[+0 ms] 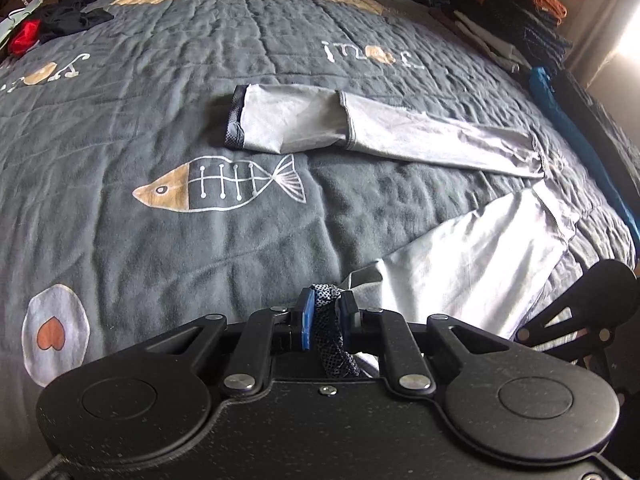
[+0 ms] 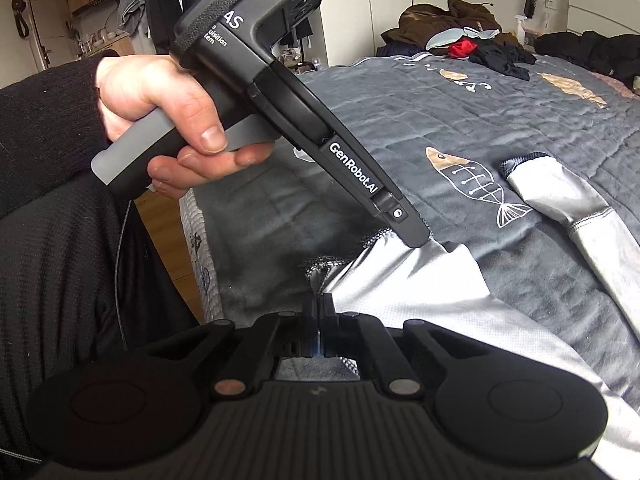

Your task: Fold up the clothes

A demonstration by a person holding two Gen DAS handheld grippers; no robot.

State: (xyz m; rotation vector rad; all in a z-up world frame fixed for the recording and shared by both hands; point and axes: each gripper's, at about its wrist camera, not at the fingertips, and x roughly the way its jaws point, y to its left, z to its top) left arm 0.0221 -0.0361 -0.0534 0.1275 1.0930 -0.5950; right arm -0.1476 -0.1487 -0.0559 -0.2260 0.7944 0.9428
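A grey quilt (image 1: pixel 168 92) printed with fish skeletons covers the bed, with loose dark clothes (image 1: pixel 68 16) at its far left and folded stacks (image 1: pixel 500 12) along its right edge. From the left wrist, a pale grey garment (image 1: pixel 472 264) lies spread on the quilt, one long sleeve (image 1: pixel 360 130) stretching across the middle to a dark mesh cuff. The left gripper (image 1: pixel 325 312) is clamped on a bunch of the garment's black mesh trim.

From the right wrist, the right gripper (image 2: pixel 319 320) has its fingers pressed together on the garment's edge near the bed's side. Just ahead, a hand (image 2: pixel 160 120) holds the left gripper, whose tip pinches the same grey fabric, lifting it into a small peak.
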